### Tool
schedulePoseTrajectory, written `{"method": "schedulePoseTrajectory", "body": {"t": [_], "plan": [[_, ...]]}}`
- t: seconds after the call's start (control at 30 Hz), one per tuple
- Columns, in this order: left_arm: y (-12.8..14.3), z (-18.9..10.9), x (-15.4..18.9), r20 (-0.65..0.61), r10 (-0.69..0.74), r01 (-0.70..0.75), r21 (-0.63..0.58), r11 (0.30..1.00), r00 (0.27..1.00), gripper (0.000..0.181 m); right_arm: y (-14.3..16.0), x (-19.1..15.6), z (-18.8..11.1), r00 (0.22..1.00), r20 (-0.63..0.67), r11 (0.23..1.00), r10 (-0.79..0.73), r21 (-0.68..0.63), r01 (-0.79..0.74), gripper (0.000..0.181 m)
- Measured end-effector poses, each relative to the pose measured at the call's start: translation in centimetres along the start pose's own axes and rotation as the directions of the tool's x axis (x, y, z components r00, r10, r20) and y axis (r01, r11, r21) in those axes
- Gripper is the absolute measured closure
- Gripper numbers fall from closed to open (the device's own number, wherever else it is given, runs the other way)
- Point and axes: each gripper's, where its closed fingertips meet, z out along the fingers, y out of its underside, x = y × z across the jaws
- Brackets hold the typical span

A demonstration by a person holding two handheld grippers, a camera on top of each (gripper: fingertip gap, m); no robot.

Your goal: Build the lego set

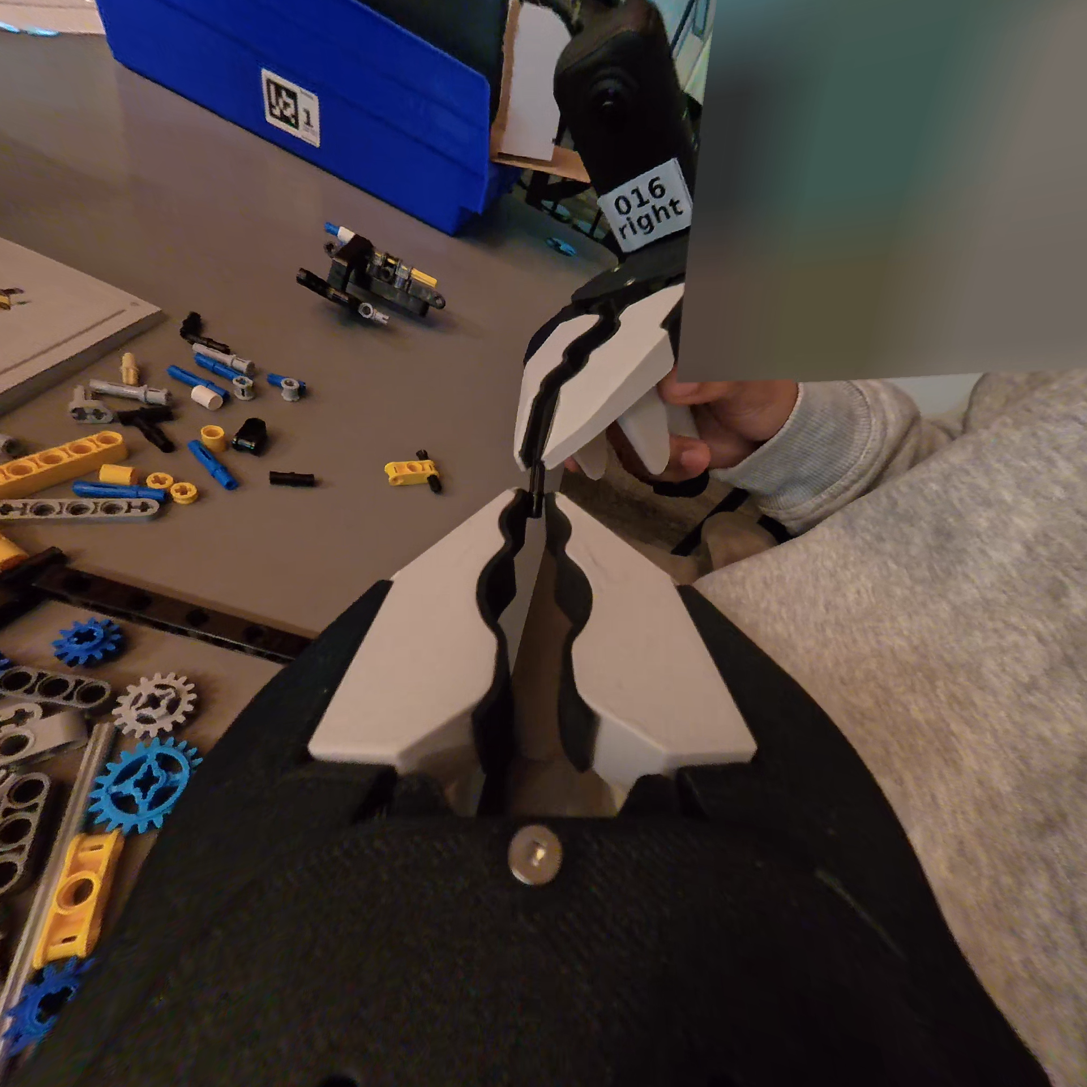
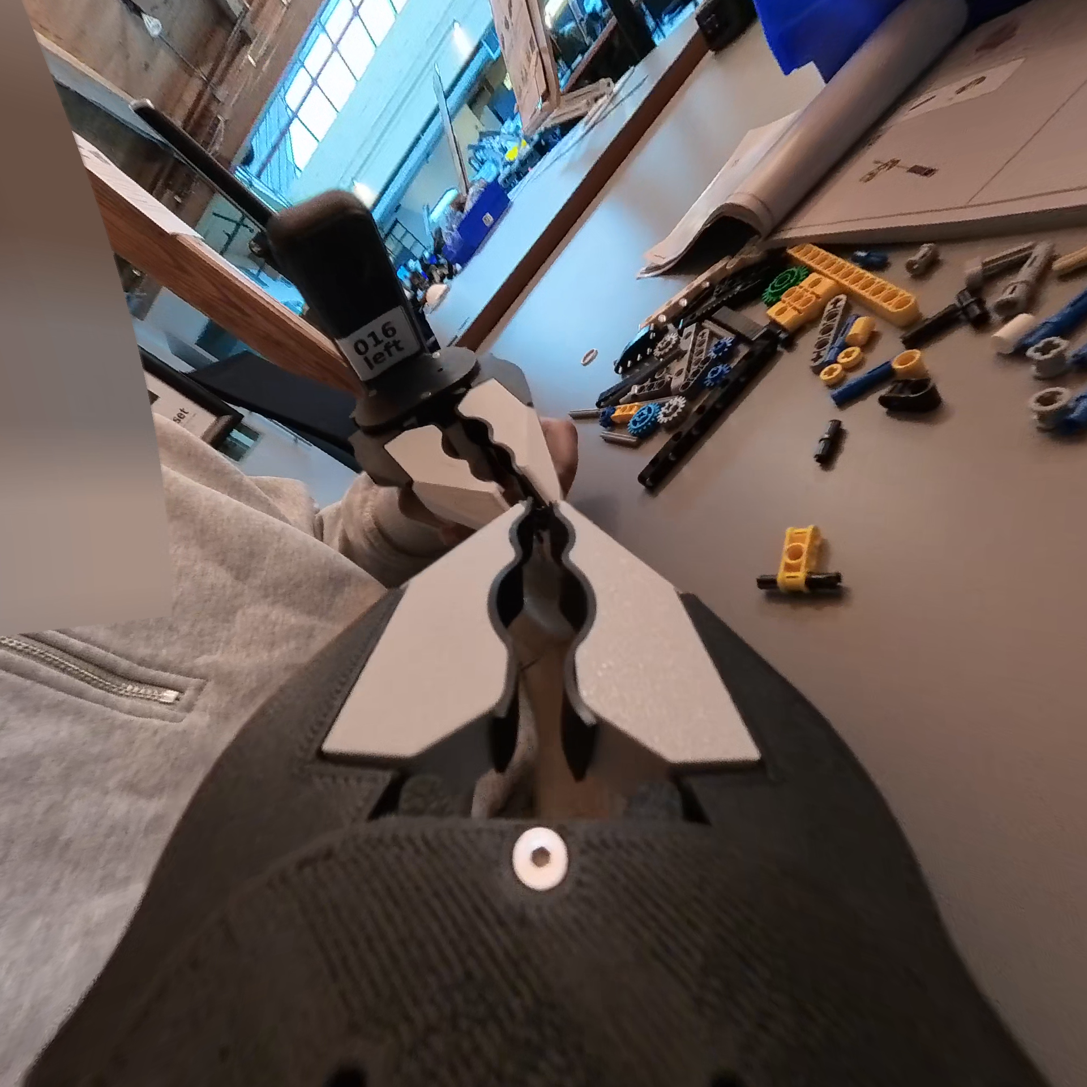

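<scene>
I see white label on each claw handle. Left claw (image 1: 534,500) and right claw (image 1: 532,464) both clamped on thin black pin (image 1: 536,491), above bench (image 1: 412,382) edge.

Stood in a big hall with a brick wall (image 2: 194,76) at the upper left and tall paned windows (image 2: 329,64) letting in cold bluish daylight. Held a grey table (image 2: 882,764) in dimmer, warmer light, with a wood-edged counter (image 2: 235,282) beyond its far edge. Showed a blue bin (image 1: 329,100) near the table's far edge and cardboard boxes (image 2: 529,59) farther back.
</scene>
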Motion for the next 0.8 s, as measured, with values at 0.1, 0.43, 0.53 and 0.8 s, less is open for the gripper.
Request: {"method": "schedulePoseTrajectory", "body": {"t": [0.1,0.43,0.53,0.8], "plan": [[-0.9,-0.3,0.2,0.001,0.036,-0.036,0.069,0.997,0.999,0.168,-1.0,-0.1,-0.6,0.998,0.033,0.997,0.048,0.067,-0.05,0.181],[-1.9,-0.4,-0.6,0.198,0.245,-0.271,0.119,0.955,0.949,0.168,-1.8,-0.2,0.0,0.964,0.126,0.961,0.234,0.122,-0.249,0.181],[-2.1,-0.5,-0.5,0.21,0.265,-0.294,0.125,0.947,0.941,0.176,-1.9,-0.3,0.0,0.942,0.175,0.942,0.288,0.126,-0.311,0.18],[-2.4,-0.7,-0.3,0.217,0.292,-0.326,0.147,0.934,0.932,0.176,-1.9,-0.6,-0.1,0.895,0.253,0.908,0.368,0.112,-0.405,0.18]]}}
